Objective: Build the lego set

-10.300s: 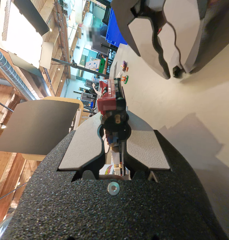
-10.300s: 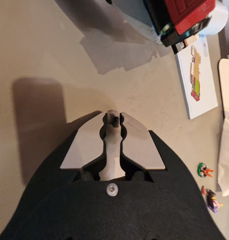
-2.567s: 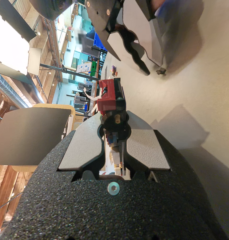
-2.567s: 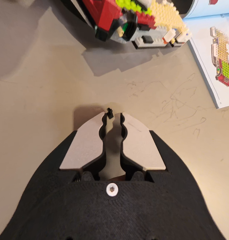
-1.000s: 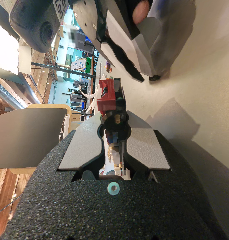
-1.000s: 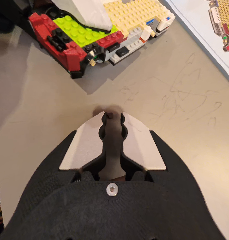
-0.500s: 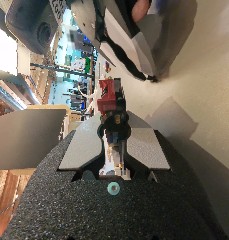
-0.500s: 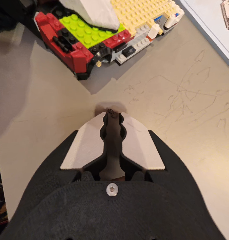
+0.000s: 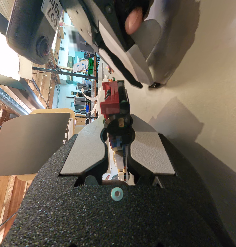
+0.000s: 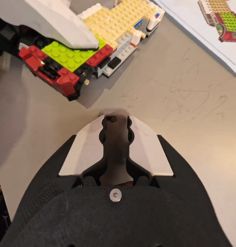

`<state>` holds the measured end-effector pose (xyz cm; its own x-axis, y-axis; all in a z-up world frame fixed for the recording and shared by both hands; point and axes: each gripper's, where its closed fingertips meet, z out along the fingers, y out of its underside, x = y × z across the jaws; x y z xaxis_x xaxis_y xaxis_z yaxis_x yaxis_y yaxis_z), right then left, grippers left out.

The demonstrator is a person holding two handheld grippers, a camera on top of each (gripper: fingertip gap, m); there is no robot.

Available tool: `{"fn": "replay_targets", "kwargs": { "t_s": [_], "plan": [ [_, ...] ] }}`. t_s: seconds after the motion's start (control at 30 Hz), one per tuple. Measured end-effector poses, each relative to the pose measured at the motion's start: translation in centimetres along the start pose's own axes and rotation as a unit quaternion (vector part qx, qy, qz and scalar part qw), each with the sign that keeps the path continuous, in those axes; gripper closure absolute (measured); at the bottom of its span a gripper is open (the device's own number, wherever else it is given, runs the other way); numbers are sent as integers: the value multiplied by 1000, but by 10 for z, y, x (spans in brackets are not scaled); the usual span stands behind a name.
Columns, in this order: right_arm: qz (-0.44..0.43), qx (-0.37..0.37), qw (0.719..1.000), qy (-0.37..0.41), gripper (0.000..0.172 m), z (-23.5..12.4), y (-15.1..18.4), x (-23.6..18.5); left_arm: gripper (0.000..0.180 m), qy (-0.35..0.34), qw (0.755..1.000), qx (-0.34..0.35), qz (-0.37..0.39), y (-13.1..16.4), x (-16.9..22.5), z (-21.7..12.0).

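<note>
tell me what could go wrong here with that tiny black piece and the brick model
The tiny black piece lies on the table against one finger of the open right gripper; closing off-centre could flick it away. The left gripper clamps the brick model only along its edge, so a push from above might twist it loose.

Brick model point(image 10: 69, 64) of red, lime, cream, held above table, tiny dark piece point(image 10: 112, 118), perhaps loose

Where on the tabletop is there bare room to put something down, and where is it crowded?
Bare: the scribbled tabletop between the brick model, the booklet and the right tool. Crowded: the far strip, where the left tool clamps the model, and the small dark piece at the right tool's tips.
</note>
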<state>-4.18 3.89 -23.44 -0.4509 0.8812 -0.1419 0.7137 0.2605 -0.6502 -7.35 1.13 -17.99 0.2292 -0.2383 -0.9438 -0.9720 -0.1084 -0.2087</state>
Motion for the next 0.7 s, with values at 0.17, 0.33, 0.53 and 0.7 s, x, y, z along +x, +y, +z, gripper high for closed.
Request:
{"fn": "replay_targets", "kwargs": {
  "t_s": [0.17, 0.33, 0.53, 0.7],
  "plan": [
    [-19, -2, 1000, 10, 148, 3, 0, 0, 152, -2, 1000, 1, 0, -1, -1, 0],
    [-38, -7, 999, 11, 150, 2, 1, -4, 152, -1, 1000, 0, -1, -1, -1, 0],
    [-46, -9, 999, -3, 150, -2, 6, -9, 152, -2, 1000, -2, -2, 0, -2, 0],
    [-55, -2, 998, -31, 148, -6, 10, -12, 152, -3, 1000, -3, -3, 1, -2, 0]
  ]
}}
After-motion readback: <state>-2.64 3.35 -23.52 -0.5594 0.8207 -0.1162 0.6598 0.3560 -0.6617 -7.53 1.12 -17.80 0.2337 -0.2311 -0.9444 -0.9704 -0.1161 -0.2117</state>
